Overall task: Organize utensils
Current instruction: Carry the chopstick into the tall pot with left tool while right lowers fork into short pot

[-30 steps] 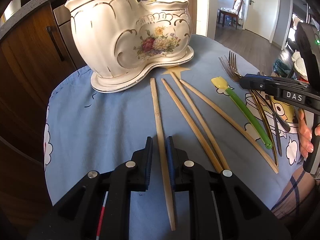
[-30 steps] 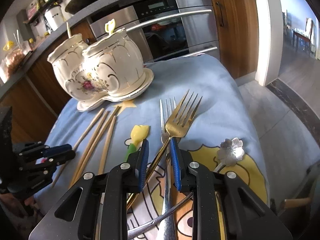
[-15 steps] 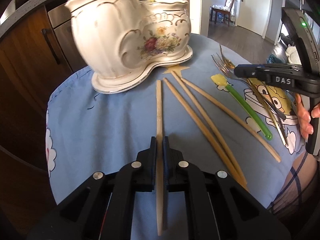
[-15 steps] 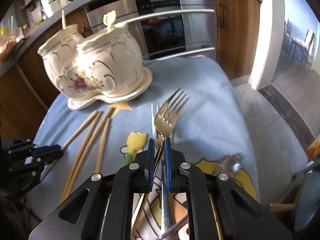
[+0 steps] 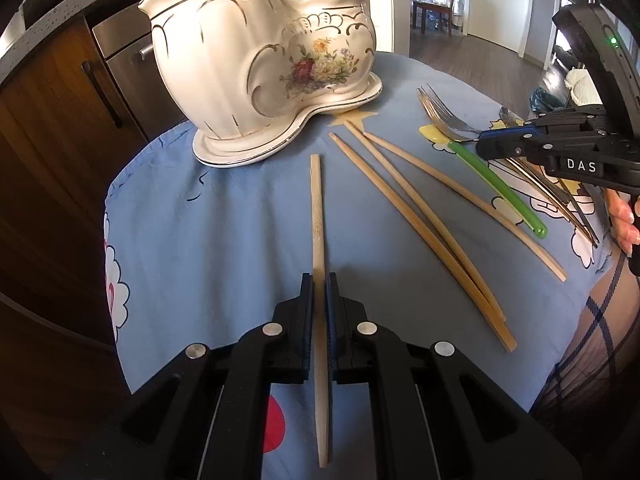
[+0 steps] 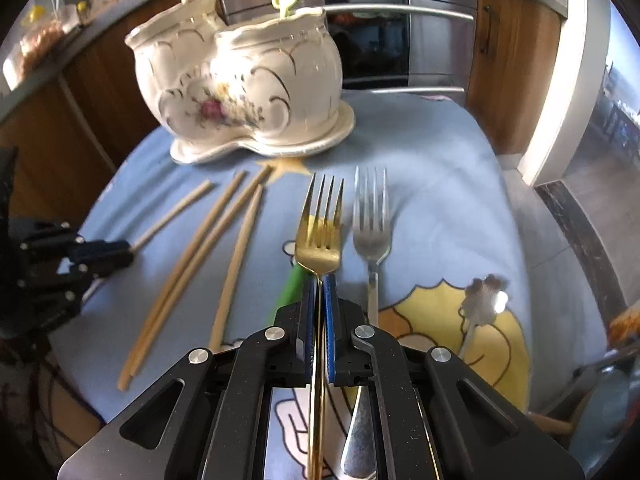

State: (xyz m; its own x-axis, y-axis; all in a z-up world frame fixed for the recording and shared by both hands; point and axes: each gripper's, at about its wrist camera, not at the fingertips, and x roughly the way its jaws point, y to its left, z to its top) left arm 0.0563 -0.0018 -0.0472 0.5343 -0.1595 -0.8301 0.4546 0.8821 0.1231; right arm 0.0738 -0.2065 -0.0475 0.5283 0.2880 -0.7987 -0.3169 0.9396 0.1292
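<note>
Left gripper (image 5: 319, 280): jaws, a second ago apart around the chopstick (image 5: 319, 216), now clamped on it. Right gripper (image 6: 319, 282): gap likewise gone, pinching the gold fork (image 6: 320, 236) at its neck, above the blue cloth (image 6: 432, 168). Ceramic holder (image 5: 248, 60) beyond. Fork handle hidden below the jaws; silver fork (image 6: 372, 224) blurred.

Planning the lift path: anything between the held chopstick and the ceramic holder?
Nothing visible. The left tongs are shut on the chopstick, and only bare blue cloth lies between its far end and the holder. The other three chopsticks lie off to the right.
</note>
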